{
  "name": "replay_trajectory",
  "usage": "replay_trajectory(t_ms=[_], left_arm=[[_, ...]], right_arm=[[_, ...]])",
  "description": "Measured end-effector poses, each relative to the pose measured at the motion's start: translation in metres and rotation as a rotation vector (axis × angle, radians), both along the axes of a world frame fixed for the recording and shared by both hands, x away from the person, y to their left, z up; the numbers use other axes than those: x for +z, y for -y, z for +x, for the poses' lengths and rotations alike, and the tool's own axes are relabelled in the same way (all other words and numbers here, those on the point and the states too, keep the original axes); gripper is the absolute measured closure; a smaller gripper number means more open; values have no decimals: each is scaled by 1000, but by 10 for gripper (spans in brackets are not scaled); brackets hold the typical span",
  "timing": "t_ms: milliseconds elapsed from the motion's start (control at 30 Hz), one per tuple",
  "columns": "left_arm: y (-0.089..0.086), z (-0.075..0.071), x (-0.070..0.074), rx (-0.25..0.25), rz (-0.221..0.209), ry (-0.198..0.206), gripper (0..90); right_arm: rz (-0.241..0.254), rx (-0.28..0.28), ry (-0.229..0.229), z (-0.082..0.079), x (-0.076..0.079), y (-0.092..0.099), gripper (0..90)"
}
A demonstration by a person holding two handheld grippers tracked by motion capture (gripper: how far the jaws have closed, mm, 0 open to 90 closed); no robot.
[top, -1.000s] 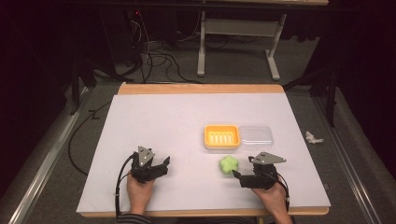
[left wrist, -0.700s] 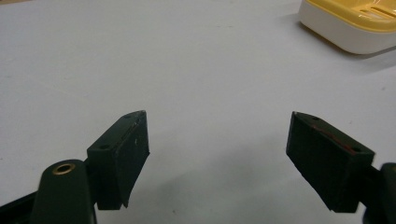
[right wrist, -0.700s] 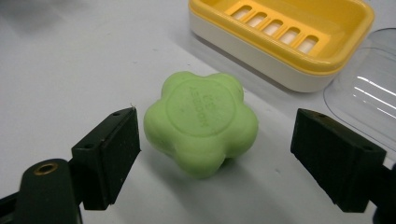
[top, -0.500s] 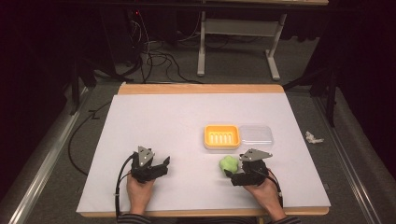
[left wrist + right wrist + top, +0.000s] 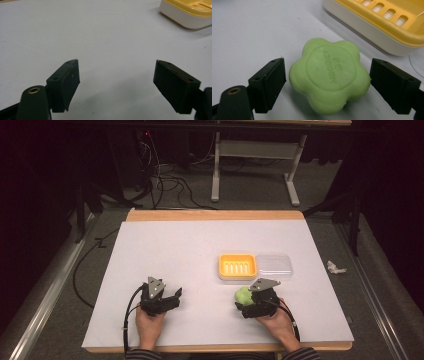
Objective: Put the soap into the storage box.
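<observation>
i am looking along the right gripper in its own view, and the green soap is lying in the centre of the frame, a flower-shaped bar with raised lettering pressed into its round top face; the letters are sitting upside down to me and too soft to read with any confidence, so i am not spelling them out. the bar is resting flat on the white table cover, sitting between the two black jaws, which have just been opening and are now standing wide, with a sliver of gap showing on each side of the soap, so the pads are not pressing on it. the yellow soap dish is filling the upper right of that frame, just beyond the bar, its slotted tray carrying no writing i can make out. in the high view the soap is showing at lower centre-right, right at the front of the right gripper, with the dish just above it and a clear lid touching the dish on its right. the left gripper is sitting at lower left of that frame, well apart from the soap; in its own view the left gripper is holding its jaws wide over bare cover, with nothing between them.
</observation>
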State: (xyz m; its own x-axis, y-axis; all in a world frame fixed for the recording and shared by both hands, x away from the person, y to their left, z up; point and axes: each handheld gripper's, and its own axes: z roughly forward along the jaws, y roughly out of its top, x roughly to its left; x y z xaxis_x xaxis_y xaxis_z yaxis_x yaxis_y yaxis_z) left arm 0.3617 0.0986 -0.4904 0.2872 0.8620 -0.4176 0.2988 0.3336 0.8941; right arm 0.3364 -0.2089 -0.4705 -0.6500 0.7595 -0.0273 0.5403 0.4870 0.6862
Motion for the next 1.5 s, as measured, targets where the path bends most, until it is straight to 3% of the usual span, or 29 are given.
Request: replay_trajectory(t_ms=[167,333,900,1133,1500], left_arm=[[0,0,0,-1,0,1,216],[0,0,0,-1,-1,3,216],[0,-1,0,0,-4,8,216],[1,-1,0,1,-7,8,217],[1,0,0,-1,-1,4,217]], right_arm=[[4,10,-9,4,-4,-3,171],[-31,15,3,5,-6,-5,244],[-6,55,16,6,-8,0,255],[-2,62,2,5,-3,2,256],[22,73,37,2,11,8,258]])
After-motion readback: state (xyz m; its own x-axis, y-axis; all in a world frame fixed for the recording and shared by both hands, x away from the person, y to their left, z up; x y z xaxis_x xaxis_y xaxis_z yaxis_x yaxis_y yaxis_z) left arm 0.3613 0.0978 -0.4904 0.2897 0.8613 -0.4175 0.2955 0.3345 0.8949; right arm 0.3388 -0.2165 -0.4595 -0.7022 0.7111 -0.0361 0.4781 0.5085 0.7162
